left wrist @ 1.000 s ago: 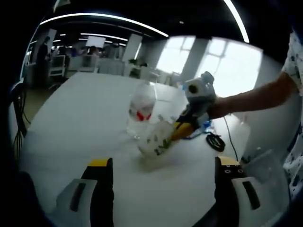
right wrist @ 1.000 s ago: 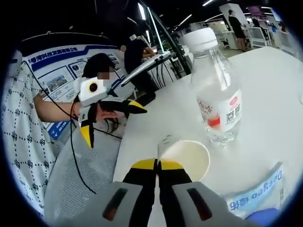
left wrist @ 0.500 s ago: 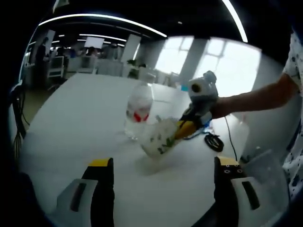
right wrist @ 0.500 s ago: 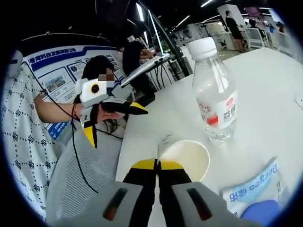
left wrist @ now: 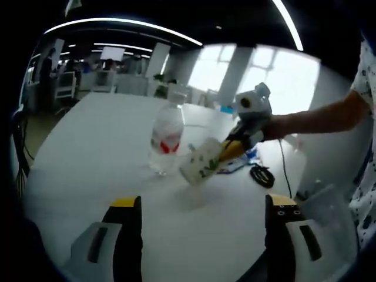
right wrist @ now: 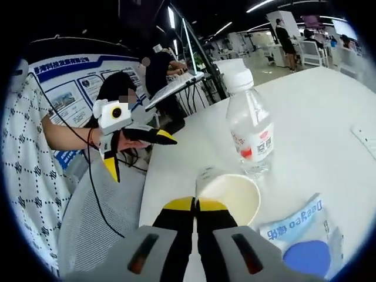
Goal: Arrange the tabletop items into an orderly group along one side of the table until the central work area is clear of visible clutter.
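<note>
The right hand-held gripper (right wrist: 197, 205), at lower centre, pinches the paper cup (right wrist: 230, 195) by its rim, tilted above the white table (right wrist: 329, 111). The left hand-held gripper (left wrist: 200, 202) is spread over bare tabletop. Behind the cup stands a red-labelled water bottle (right wrist: 249, 132); a packet (right wrist: 302, 235) reading "DeeyAeo" lies lower right.

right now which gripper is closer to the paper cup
Right. The right gripper is clamped on the paper cup by its rim, holding it tilted beside the water bottle. The left gripper hangs open, well short of the cup.
</note>
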A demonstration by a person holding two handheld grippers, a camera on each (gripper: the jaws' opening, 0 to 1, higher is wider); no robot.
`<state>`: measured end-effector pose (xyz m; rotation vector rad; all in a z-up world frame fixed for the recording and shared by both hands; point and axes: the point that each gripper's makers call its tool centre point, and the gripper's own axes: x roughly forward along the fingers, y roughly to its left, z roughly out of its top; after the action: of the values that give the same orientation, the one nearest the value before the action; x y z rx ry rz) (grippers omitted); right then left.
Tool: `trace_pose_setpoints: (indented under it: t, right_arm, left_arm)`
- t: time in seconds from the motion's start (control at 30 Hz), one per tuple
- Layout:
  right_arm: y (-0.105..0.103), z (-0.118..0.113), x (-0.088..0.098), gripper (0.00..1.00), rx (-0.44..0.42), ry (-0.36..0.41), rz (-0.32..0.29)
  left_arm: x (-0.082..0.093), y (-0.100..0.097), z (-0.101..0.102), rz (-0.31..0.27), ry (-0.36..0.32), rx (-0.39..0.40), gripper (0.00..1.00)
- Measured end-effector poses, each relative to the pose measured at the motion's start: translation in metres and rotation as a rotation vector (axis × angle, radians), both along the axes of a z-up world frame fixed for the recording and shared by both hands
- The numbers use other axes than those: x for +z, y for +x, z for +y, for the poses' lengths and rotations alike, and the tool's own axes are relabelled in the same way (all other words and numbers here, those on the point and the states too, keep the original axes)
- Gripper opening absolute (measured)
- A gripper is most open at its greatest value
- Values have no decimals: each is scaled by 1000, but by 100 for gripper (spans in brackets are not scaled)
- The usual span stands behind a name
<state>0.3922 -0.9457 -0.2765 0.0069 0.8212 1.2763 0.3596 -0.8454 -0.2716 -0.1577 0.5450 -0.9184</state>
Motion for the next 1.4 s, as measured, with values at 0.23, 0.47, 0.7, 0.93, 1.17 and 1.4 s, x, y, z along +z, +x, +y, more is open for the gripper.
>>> trace_pose_setpoints:
  t: [0.23, 0.47, 0.7, 0.93, 1.17, 1.4]
  right_arm:
    - [5, -10, 6, 0, 2, -50, -40]
    - [14, -18, 9, 0, 13, -99, -84]
    - [24, -27, 8, 0, 47, -197, -143]
    - [36, -30, 13, 0, 84, -274, -195]
    - [46, -37, 6, 0, 219, -441, -287]
    - [55, -33, 9, 0, 274, -487, -313]
  left_arm:
    - [2, -1, -4, -8, -1, -14, 83]
    - [2, -2, -6, -9, -1, -27, 83]
    - [2, -3, -6, -10, -3, -33, 82]
    - [2, -3, -5, -9, -6, -33, 82]
    - [2, -3, -1, -8, -9, -29, 81]
    - [0, -4, 4, -5, -11, -20, 81]
